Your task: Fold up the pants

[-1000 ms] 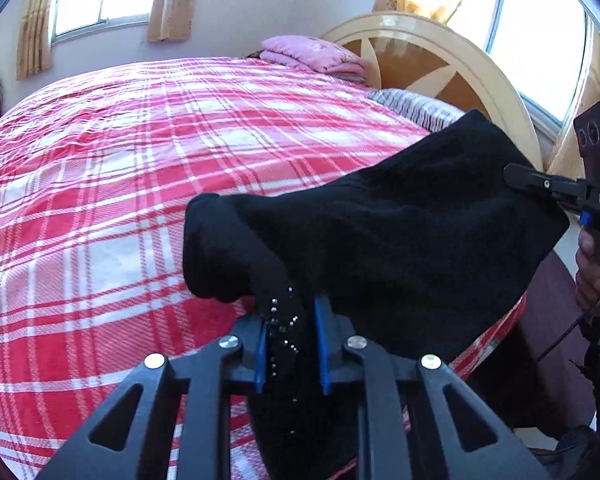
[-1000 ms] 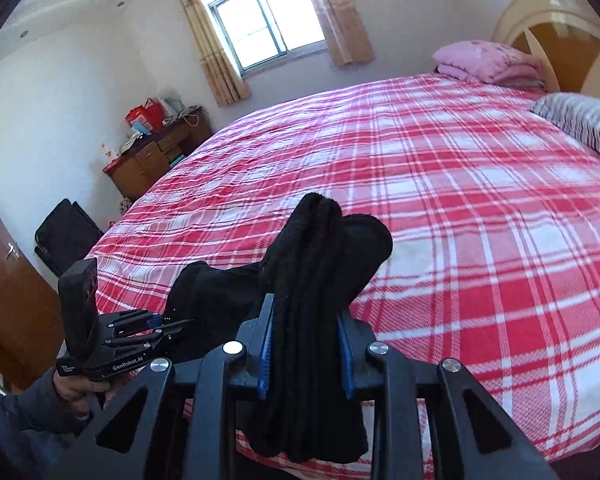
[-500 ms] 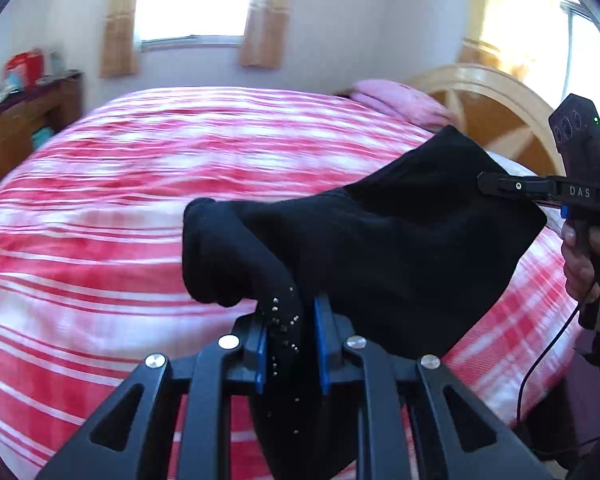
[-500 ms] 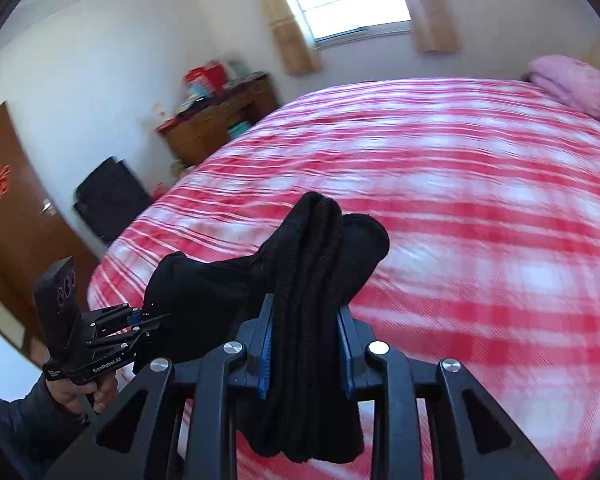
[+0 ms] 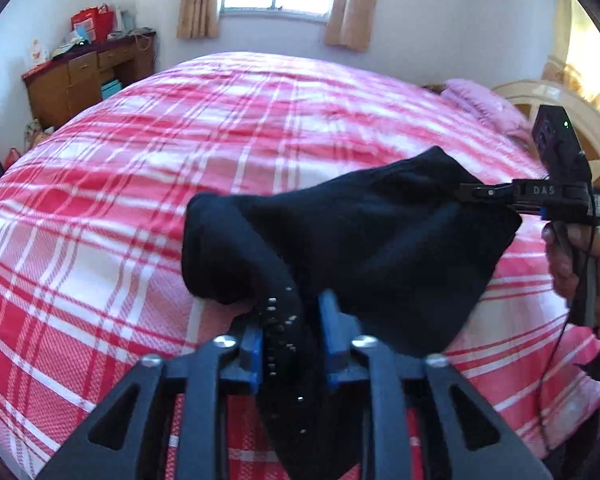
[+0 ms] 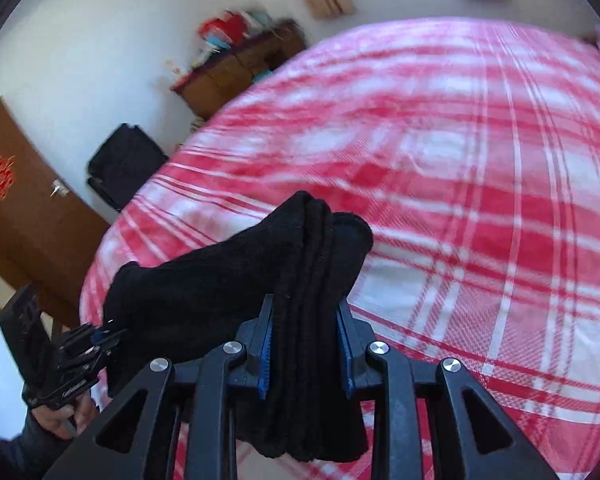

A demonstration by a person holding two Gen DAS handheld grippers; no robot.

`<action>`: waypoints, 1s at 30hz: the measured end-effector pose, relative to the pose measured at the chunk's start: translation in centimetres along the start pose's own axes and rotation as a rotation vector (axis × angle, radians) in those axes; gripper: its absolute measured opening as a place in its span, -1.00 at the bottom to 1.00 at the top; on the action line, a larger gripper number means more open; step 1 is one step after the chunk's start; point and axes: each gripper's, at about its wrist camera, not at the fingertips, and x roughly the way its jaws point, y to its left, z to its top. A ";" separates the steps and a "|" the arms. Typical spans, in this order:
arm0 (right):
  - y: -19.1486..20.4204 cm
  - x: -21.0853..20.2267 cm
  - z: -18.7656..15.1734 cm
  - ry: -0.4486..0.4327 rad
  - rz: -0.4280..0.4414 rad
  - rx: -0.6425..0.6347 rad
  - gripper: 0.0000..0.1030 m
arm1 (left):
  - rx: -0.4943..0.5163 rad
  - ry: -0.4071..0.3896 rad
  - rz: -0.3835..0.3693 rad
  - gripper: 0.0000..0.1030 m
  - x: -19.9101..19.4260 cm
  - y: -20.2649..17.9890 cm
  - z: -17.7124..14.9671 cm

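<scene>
1. Over the near edge of the bed point(image 5: 148, 168), the black pants point(image 5: 380, 248) hang bunched in the air, stretched between both grippers and clear of the red plaid cover.
2. Left gripper point(image 5: 290, 344) points steeply down at the bed; its blue pads point(image 5: 255, 350) are spreading, a studded fold of the pants between them, right pad looks off the cloth.
3. In the right wrist view a hand point(image 6: 60, 416) in a dark sleeve holds that gripper low at the left edge; small white label on it, unreadable.
4. Right gripper point(image 6: 306, 344) also tilts down, jaws easing apart, a thick stack of pants folds filling the gap and touching both pads.
5. From the left wrist view its side reads "DAS" point(image 5: 544, 190); the rest is cut off.
6. Right hand point(image 5: 580, 256) grips its handle, partly hidden by a cable.
7. Red emblem on the brown door point(image 6: 28, 216), blurred; the dresser point(image 5: 80, 76) clutter is hard to make out.
</scene>
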 end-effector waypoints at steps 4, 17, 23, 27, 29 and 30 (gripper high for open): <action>-2.8 0.5 -0.5 -0.005 0.019 0.078 0.13 | 0.050 -0.049 0.114 0.25 0.0 -0.8 -1.3; -3.6 -8.1 -3.0 -0.199 -0.166 0.130 0.19 | 0.094 -0.067 0.219 0.62 -3.6 -0.2 -2.7; 3.0 -13.4 -8.2 -0.285 -0.313 -0.001 0.20 | 0.047 -0.144 0.147 0.62 -8.8 -1.2 -2.2; 8.8 -16.5 -12.8 -0.367 -0.350 -0.129 0.20 | 0.030 -0.205 0.103 0.62 -12.5 -1.9 -2.1; 10.9 -17.9 -14.6 -0.395 -0.352 -0.164 0.21 | 0.038 -0.243 0.098 0.63 -14.3 -2.4 -2.2; 11.6 -18.6 -15.3 -0.406 -0.349 -0.174 0.22 | 0.041 -0.264 0.088 0.65 -15.3 -2.7 -2.3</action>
